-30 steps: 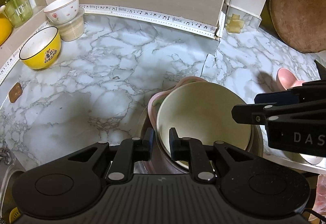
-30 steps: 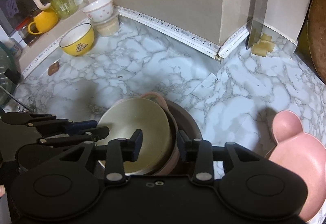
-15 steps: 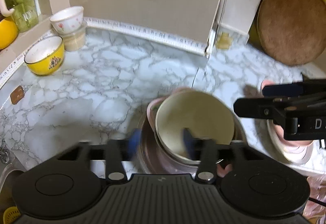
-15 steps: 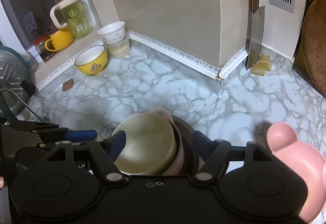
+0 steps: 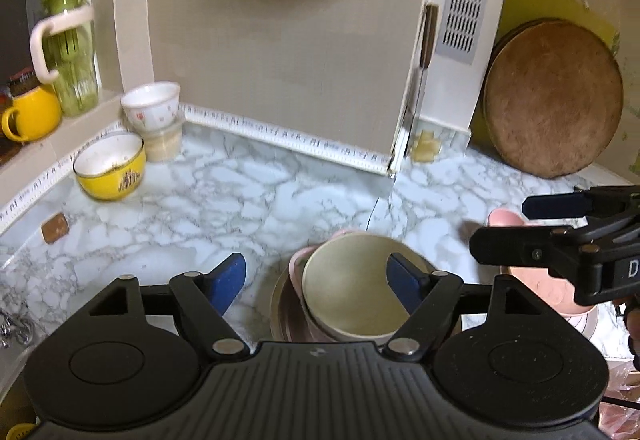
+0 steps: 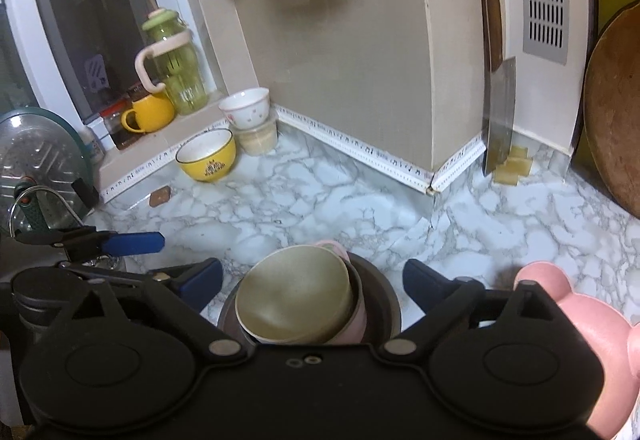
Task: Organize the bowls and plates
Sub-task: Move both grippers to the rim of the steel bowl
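**Release of the nested bowl stack.**
Both the left gripper [image 5: 316,278] and right gripper [image 6: 312,280], clamped a second ago on the stack's rims, are opening and lifted clear, grasping nothing; the cream round bowl [image 5: 352,292] sits nested in a pink bowl [image 6: 356,314] and dark dish [image 6: 382,296] on the marble table [image 5: 248,195], suggesting this placement is complete.

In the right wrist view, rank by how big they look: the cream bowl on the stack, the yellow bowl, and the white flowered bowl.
1. cream bowl, though it is nearest the camera
2. yellow bowl
3. white flowered bowl, which sits farthest back
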Tool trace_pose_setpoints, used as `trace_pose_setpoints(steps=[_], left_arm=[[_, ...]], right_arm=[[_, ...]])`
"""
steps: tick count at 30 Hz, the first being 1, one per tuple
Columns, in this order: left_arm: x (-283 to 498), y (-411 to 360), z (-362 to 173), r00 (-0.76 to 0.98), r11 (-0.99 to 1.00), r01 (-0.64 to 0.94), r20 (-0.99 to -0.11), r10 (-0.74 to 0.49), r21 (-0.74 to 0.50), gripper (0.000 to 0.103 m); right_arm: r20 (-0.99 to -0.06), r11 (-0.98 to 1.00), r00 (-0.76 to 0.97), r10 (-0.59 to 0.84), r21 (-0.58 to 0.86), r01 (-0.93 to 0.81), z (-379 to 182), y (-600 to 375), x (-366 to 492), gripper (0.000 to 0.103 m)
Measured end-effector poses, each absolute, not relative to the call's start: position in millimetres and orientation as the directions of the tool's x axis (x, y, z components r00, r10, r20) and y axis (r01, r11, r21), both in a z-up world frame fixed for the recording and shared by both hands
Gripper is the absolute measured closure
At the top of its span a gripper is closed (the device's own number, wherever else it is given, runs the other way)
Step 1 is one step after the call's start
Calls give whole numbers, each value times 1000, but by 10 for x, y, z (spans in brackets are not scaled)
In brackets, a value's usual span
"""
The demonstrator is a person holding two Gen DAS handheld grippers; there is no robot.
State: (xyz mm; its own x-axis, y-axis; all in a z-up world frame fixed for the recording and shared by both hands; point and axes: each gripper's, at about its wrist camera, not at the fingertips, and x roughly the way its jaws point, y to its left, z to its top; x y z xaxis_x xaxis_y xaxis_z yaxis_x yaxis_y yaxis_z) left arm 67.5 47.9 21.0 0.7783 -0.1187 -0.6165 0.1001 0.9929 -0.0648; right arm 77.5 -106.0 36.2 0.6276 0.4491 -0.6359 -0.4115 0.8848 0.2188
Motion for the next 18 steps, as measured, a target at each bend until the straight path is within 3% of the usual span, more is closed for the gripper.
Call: trace_pose_setpoints(steps=[4,18], left_arm=[[584,484,184,801,993,96,-587,-117,-67,22],[546,723,-424,740,986,-26,-666,-93,-166,22]], right_arm=[[-613,889,655,442,200,-412,336,-1121,680,1],[-639,932,682,356,185,-313,-160,-1377,563,1]])
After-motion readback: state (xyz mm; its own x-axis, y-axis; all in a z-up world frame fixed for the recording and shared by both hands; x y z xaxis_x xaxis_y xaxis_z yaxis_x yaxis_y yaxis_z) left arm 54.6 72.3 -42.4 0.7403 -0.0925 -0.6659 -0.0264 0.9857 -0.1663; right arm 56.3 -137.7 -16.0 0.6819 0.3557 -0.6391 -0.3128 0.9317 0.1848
